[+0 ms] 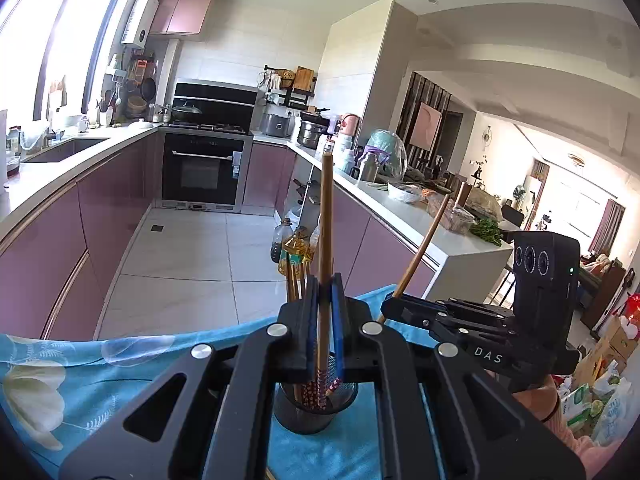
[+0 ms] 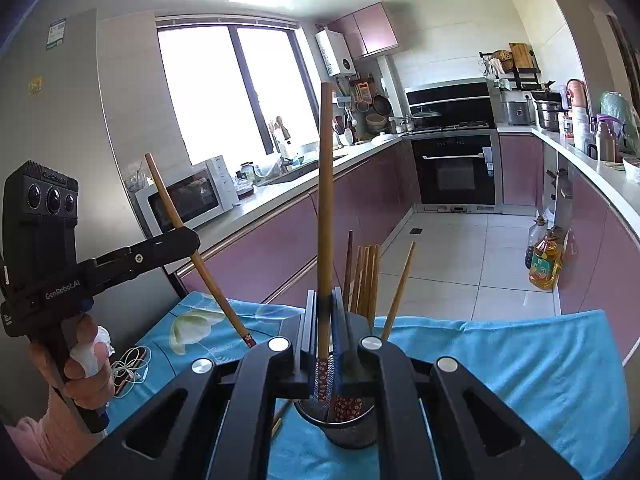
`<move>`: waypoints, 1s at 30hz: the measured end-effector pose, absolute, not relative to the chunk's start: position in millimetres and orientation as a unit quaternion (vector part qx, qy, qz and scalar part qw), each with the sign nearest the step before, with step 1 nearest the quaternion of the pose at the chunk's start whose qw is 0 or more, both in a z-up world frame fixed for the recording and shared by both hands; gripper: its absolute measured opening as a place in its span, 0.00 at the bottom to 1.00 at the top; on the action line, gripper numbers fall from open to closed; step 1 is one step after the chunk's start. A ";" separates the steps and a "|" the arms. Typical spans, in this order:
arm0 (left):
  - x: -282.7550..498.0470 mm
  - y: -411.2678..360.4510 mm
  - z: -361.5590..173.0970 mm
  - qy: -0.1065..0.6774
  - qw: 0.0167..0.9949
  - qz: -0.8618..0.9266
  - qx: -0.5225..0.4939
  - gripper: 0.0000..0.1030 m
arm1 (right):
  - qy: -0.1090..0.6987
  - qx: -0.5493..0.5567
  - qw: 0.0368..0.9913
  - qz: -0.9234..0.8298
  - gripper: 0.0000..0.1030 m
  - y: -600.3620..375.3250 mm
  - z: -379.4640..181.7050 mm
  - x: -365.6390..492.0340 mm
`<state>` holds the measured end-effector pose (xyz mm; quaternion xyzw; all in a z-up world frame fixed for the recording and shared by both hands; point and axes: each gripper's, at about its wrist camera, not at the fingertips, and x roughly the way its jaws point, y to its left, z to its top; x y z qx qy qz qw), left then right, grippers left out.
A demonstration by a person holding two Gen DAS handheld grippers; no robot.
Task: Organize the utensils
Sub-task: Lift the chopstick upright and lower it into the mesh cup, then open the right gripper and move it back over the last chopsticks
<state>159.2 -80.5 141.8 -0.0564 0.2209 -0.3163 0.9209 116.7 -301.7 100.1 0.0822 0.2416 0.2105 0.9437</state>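
- Right now both grippers are clamped, each on one wooden chopstick, raised above a black mesh holder (image 2: 352,424).
- Left gripper (image 1: 325,292): jaws together on its chopstick (image 1: 326,216), held near upright; patterned red end hangs down into the holder's mouth.
- Right gripper (image 2: 326,308): jaws pinched on its own chopstick (image 2: 326,184), also near upright, patterned end down at the holder's rim.
- From the right wrist view the left gripper's chopstick looks tilted, its decorated tip low over the cloth.
- Holder stands on a blue floral cloth (image 2: 520,360) over the tabletop, just under both grippers.
- More chopsticks (image 2: 366,276) already stand in the holder, plain ends up, leaning a bit.
- A hand (image 2: 80,364) with a pink sleeve grips the left handle; white earphones (image 2: 132,364) lie on the cloth beside it.
- Kitchen behind: oven, counters, oil bottles on floor.
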 end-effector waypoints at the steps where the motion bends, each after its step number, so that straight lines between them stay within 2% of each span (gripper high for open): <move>1: 161.6 -82.3 140.2 0.224 0.921 -0.315 -0.054 0.07 | 0.244 0.083 0.943 0.210 0.06 -301.5 98.7 118.7; 20: 211.0 -127.4 76.2 0.341 0.891 -0.297 0.036 0.07 | 0.352 0.070 0.909 0.213 0.06 -286.9 41.1 161.8; 30: 232.4 -130.3 60.0 0.356 0.889 -0.288 0.028 0.07 | 0.359 0.077 0.909 0.199 0.09 -289.7 36.9 168.7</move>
